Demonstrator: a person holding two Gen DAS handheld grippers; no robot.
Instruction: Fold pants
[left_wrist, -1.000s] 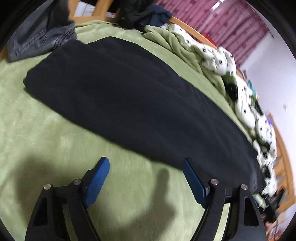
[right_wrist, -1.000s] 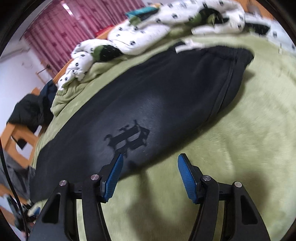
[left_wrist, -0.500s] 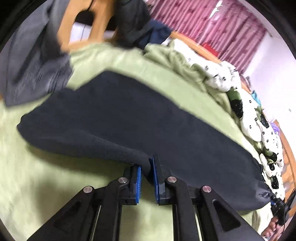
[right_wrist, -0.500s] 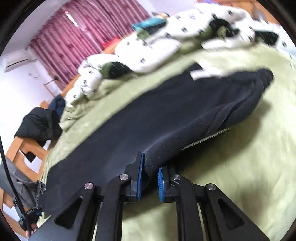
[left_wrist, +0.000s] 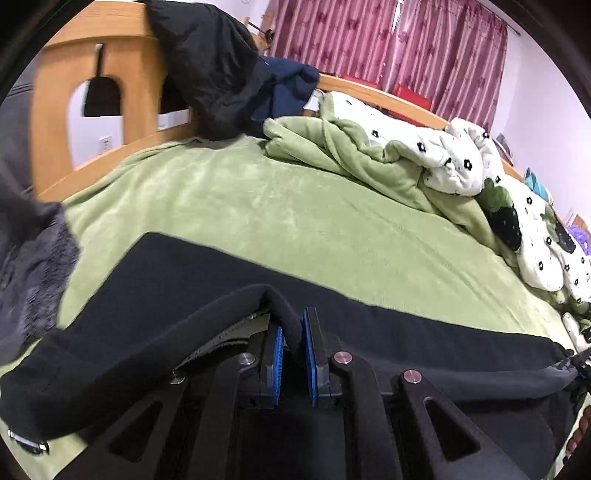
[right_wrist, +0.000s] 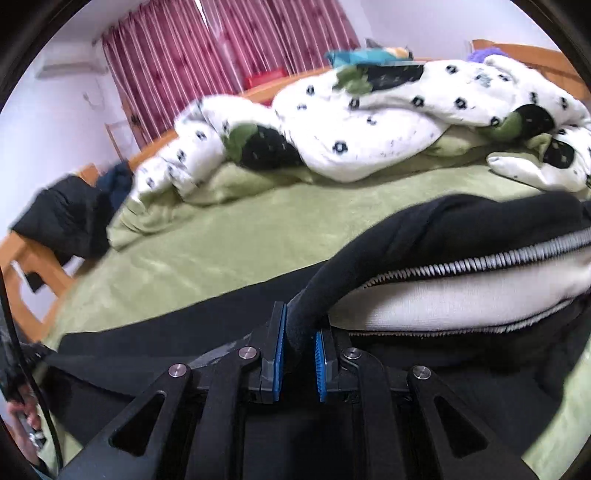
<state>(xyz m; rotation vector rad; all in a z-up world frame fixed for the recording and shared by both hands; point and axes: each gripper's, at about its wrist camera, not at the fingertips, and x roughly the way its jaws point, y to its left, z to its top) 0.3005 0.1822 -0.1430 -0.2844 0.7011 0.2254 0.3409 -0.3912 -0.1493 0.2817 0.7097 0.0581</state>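
Observation:
The black pants (left_wrist: 155, 295) lie lengthwise across the green bed. My left gripper (left_wrist: 293, 332) is shut on the near edge of the pants and holds it lifted, so the cloth drapes off the blue pads. My right gripper (right_wrist: 299, 341) is shut on the pants (right_wrist: 424, 236) near the waist end and lifts that edge too. The white lining and a zipper (right_wrist: 480, 258) show where the fabric has turned up. The far part of the pants still rests on the bed.
A green blanket (left_wrist: 295, 206) covers the bed. A crumpled white-and-green quilt (left_wrist: 454, 162) lies along the far side. Dark clothes (left_wrist: 210, 62) hang on the wooden bed frame (left_wrist: 55, 74). A grey garment (left_wrist: 26, 266) is at the left.
Both grippers went from open above the bed to shut on the near edge of the pants, then lifted it up and away from the blanket.

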